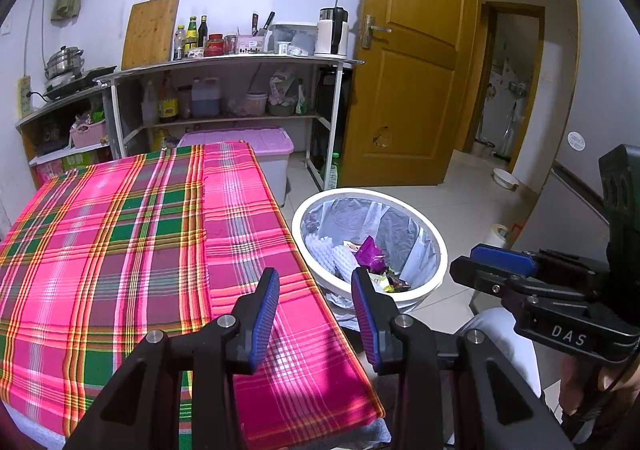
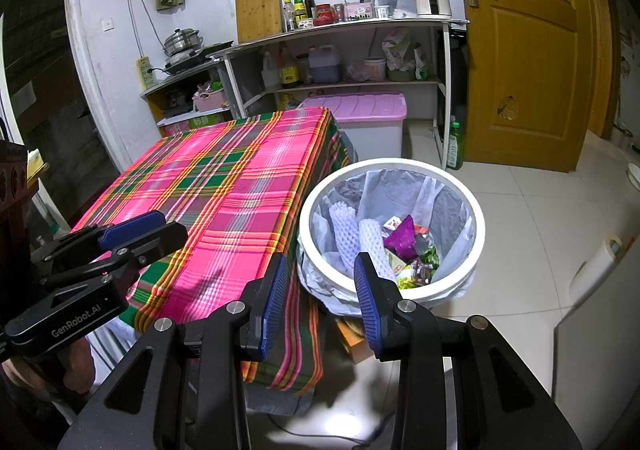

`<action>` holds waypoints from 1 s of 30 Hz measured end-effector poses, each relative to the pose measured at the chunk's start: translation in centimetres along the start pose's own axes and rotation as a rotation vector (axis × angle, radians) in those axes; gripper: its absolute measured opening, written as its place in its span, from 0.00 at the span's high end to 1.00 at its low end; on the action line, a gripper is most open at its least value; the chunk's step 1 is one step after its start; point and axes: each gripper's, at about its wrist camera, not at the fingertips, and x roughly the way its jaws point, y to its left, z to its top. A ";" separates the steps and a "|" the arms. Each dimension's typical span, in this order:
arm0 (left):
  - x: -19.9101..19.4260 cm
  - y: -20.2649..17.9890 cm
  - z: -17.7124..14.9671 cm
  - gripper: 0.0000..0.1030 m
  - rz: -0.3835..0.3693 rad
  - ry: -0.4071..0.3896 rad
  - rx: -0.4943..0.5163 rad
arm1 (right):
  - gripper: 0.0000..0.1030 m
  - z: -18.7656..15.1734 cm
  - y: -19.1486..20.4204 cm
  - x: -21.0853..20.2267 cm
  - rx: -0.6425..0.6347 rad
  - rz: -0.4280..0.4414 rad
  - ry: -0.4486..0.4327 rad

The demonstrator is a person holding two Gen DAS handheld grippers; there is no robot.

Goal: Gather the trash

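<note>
On the left lies the table under its pink and green plaid cloth [image 1: 132, 250], and nothing that reads as trash shows on the cloth in either view. The left gripper [image 1: 316, 290] hangs over the table's near right corner with its blue-padded fingers spread and nothing between them. The right wrist view shows this gripper from the side, but its jaw gap cannot be read from there.

Just right of the table stands the white-rimmed trash bin [image 2: 478, 206], lined with a clear bag and close to the table's edge; whether they touch is unclear. Inside it lie the trash pieces: two white foam fruit nets [image 2: 352, 230], a purple wrapper [image 2: 402, 236], and a pile of small snack packets [image 2: 420, 266] low against the near wall. The right gripper [image 2: 322, 282] sits just short of the bin's near rim, fingers apart and empty.

Judging from the bare cloth and the filled bin, collecting looks finished or nearly so. If another piece remains out of frame, it is best to keep the fingers wide on the approach, pinch thin wrappers flat against the cloth without bunching it, carry them fully past the rim before letting go, and avoid snagging the loose liner folded over the rim.
</note>
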 end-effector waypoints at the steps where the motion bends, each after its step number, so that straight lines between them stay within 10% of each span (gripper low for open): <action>1: -0.1 0.0 0.0 0.64 0.000 0.000 0.000 | 0.65 0.0 0.0 0.0 0.000 0.000 0.000; 30: -0.5 0.4 -0.2 0.64 0.017 0.010 0.007 | 0.65 -0.1 -0.1 -0.1 0.002 0.000 0.003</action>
